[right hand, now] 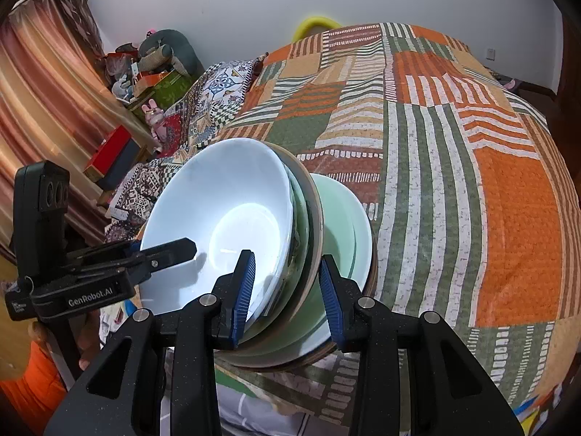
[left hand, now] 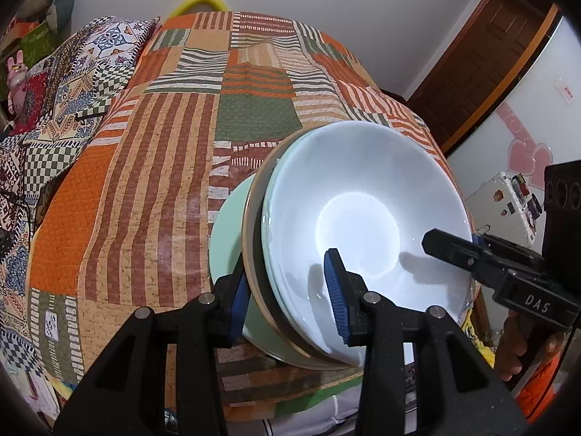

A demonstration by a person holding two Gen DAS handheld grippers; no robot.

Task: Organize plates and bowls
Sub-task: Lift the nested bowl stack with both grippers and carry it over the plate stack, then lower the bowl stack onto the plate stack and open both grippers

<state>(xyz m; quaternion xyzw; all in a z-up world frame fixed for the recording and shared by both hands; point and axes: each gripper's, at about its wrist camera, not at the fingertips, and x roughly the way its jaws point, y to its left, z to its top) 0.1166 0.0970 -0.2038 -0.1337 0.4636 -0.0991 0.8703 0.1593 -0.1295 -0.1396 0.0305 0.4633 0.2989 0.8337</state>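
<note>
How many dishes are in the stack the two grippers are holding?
4 at least: a white bowl on top, a greenish dish under it, a brown-rimmed dish next, and a mint-green dish at the bottom. Thin ones may hide between.

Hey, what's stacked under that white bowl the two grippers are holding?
Under the white bowl sit a brown-rimmed bowl and pale green dishes. Both the left gripper and right gripper clamp the stack's rims. How many dishes are nested between is hidden.
</note>
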